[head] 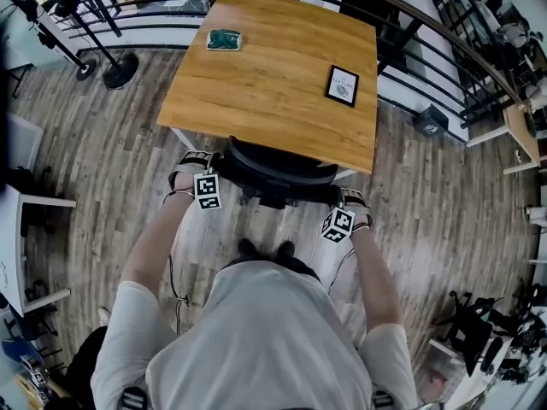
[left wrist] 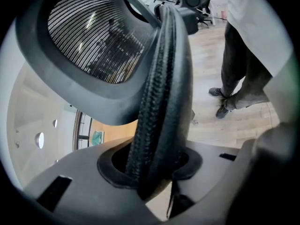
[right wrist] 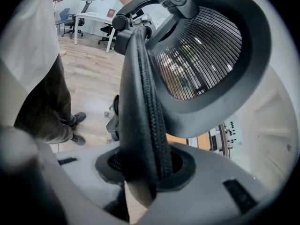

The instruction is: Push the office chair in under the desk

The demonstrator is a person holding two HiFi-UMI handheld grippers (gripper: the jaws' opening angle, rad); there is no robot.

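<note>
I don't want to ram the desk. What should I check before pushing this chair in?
1. Left tongs clamped on the chair back edge: ok.
2. Right tongs clamped on the other edge: ok.
3. Chair roughly centred on the desk near side: ok.
4. Space under the desk free: cannot tell, the top hides it.
5. Shoes clear of the chair base: cannot tell, base hidden.
6. Chair fully in: not ok, its back stands outside the desk edge.
</note>
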